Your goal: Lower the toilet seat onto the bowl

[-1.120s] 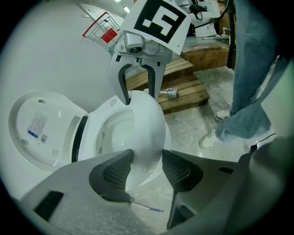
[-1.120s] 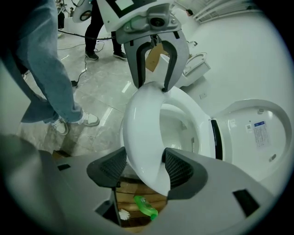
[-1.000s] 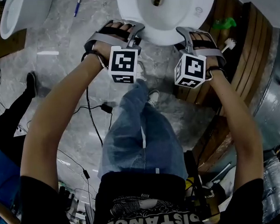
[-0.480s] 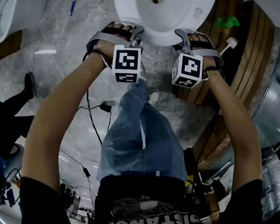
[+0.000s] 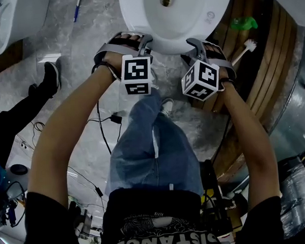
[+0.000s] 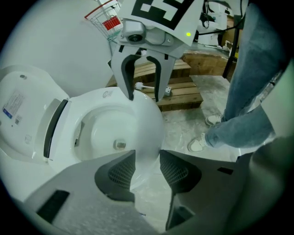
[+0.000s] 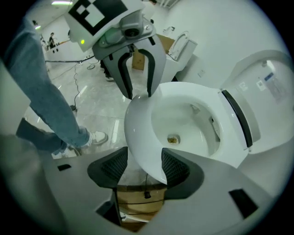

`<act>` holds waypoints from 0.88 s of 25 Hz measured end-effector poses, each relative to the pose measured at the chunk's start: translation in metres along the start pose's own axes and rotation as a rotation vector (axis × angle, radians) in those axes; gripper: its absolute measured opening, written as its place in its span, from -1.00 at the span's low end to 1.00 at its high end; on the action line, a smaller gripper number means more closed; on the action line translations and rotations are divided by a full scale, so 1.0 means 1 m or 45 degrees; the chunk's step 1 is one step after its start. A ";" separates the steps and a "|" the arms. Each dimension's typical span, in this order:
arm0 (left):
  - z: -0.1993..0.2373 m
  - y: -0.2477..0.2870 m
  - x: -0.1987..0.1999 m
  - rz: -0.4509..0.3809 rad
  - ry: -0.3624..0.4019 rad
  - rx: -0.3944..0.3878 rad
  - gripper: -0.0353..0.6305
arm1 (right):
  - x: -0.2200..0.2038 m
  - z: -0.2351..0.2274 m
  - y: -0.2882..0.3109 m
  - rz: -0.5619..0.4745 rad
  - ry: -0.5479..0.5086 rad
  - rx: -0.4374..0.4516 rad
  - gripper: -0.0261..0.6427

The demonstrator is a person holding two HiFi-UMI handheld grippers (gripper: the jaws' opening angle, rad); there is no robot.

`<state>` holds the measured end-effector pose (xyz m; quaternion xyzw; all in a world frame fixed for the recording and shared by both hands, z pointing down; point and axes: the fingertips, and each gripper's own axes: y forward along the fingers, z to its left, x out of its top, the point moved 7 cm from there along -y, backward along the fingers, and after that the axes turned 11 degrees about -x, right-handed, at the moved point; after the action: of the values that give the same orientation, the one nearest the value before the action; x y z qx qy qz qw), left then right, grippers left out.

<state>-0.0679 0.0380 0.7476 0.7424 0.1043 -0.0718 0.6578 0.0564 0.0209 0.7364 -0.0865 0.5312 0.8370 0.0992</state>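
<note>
The white toilet bowl [image 5: 180,20] stands at the top of the head view. Its seat and lid [image 6: 27,114] lean back, raised, with a dark strip at the hinge; they also show in the right gripper view [image 7: 266,96]. My left gripper [image 6: 147,170] straddles the bowl's front rim [image 6: 147,137]. Its jaws are closing, with the rim's edge between the pads and a gap still showing. My right gripper [image 7: 144,167] straddles the rim [image 7: 138,133] from the other side, its jaws apart. In the head view the left gripper [image 5: 138,43] and right gripper [image 5: 192,46] flank the bowl's front.
A wooden pallet [image 5: 264,62] with a toilet brush [image 5: 244,49] and a green object [image 5: 243,23] lies to the right. A second toilet [image 5: 12,19] stands at the far left. Cables [image 5: 106,121] run over the marble floor. A bystander's leg [image 5: 19,115] is at the left.
Both grippers have crept closer onto the bowl's front rim, the right one shifting left. The bystander's shoe at the left has moved up.
</note>
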 end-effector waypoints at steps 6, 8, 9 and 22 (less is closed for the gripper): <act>0.009 -0.025 0.017 -0.078 -0.137 0.003 -0.36 | 0.012 -0.017 -0.029 -0.051 0.298 0.010 -0.25; 0.010 -0.038 0.023 -0.109 -0.188 0.004 -0.38 | 0.016 -0.024 -0.043 -0.070 0.384 0.010 -0.28; 0.011 -0.046 0.027 -0.132 -0.216 0.008 -0.39 | 0.018 -0.028 -0.050 -0.081 0.419 0.005 -0.31; 0.022 -0.180 0.069 -0.419 -0.699 0.159 -0.58 | 0.044 -0.083 -0.190 -0.239 0.759 -0.220 -0.64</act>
<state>-0.0455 0.0403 0.5548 0.7073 0.0371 -0.3810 0.5943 0.0663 0.0280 0.5249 -0.3844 0.4536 0.8040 0.0082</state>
